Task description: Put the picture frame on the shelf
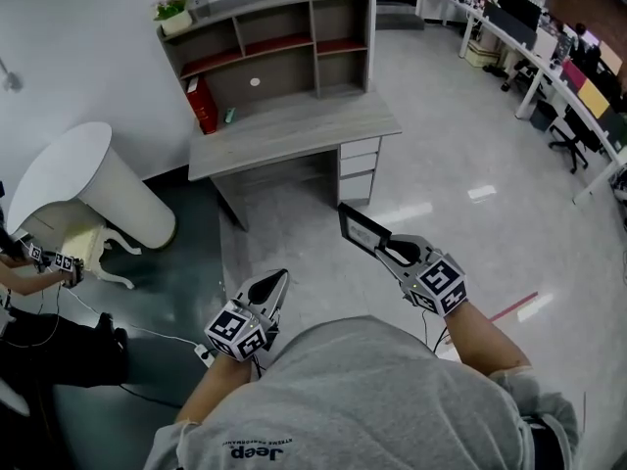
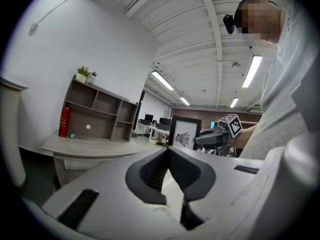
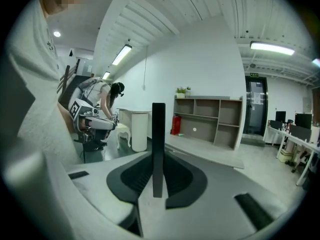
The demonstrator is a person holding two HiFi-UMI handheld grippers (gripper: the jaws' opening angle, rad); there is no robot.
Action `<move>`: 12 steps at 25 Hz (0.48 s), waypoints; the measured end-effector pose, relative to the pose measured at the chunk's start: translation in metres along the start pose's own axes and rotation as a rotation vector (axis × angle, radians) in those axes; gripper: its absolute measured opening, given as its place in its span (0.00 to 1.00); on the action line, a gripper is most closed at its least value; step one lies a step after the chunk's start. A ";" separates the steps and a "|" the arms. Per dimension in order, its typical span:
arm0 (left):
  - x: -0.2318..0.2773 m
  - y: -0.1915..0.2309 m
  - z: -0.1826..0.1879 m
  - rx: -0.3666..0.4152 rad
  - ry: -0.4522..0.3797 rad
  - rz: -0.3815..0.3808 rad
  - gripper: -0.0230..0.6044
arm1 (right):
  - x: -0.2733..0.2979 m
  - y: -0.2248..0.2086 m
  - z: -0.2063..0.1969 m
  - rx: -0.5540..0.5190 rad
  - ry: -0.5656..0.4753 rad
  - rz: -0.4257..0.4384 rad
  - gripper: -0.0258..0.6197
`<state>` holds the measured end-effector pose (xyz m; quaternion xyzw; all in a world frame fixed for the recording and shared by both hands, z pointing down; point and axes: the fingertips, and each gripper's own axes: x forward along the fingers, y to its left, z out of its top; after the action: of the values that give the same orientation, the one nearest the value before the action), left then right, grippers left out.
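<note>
My right gripper (image 1: 378, 244) is shut on a black picture frame (image 1: 357, 227), held out in front of me above the floor. In the right gripper view the frame (image 3: 158, 134) stands edge-on between the jaws of that gripper (image 3: 158, 156). From the left gripper view I see the frame's white face with a dark drawing (image 2: 185, 134). My left gripper (image 1: 280, 276) hangs lower at the left, shut with nothing in it (image 2: 168, 150). The grey shelf (image 1: 274, 42) sits on a desk (image 1: 294, 130) against the far wall, a few steps ahead.
A red object (image 1: 203, 104) stands in the shelf's left bay and a plant (image 1: 171, 8) is on top. A white round table (image 1: 88, 179) and another person (image 1: 29, 262) are at the left. Rows of office desks (image 1: 549, 47) run along the right.
</note>
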<state>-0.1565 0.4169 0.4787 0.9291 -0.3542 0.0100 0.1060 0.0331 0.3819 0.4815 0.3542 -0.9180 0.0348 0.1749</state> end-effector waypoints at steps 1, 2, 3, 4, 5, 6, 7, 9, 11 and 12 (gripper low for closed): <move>-0.002 0.011 0.004 0.002 -0.002 -0.004 0.05 | 0.010 0.000 0.006 -0.001 0.001 -0.002 0.16; -0.004 0.021 0.007 0.003 -0.003 -0.007 0.05 | 0.020 0.000 0.011 -0.002 0.001 -0.004 0.16; -0.006 0.031 0.009 0.003 -0.005 -0.010 0.05 | 0.029 0.000 0.015 -0.002 0.002 -0.006 0.16; -0.008 0.040 0.010 0.004 -0.006 -0.012 0.05 | 0.037 -0.001 0.019 -0.002 0.002 -0.009 0.16; -0.010 0.048 0.011 0.005 -0.007 -0.014 0.05 | 0.045 -0.002 0.022 -0.002 0.004 -0.011 0.16; -0.011 0.056 0.013 0.007 -0.009 -0.014 0.05 | 0.052 -0.003 0.025 -0.003 0.006 -0.011 0.16; -0.012 0.064 0.014 0.009 -0.011 -0.011 0.05 | 0.058 -0.004 0.028 -0.003 0.008 -0.011 0.16; -0.014 0.078 0.017 0.007 -0.017 -0.001 0.05 | 0.069 -0.006 0.031 -0.001 0.013 -0.007 0.16; -0.016 0.089 0.018 -0.002 -0.023 0.010 0.05 | 0.078 -0.008 0.033 0.003 0.016 -0.002 0.16; -0.017 0.093 0.017 -0.006 -0.023 0.015 0.05 | 0.082 -0.010 0.033 0.006 0.017 0.000 0.16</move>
<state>-0.2318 0.3566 0.4779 0.9262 -0.3623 -0.0011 0.1046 -0.0269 0.3158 0.4784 0.3544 -0.9164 0.0405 0.1817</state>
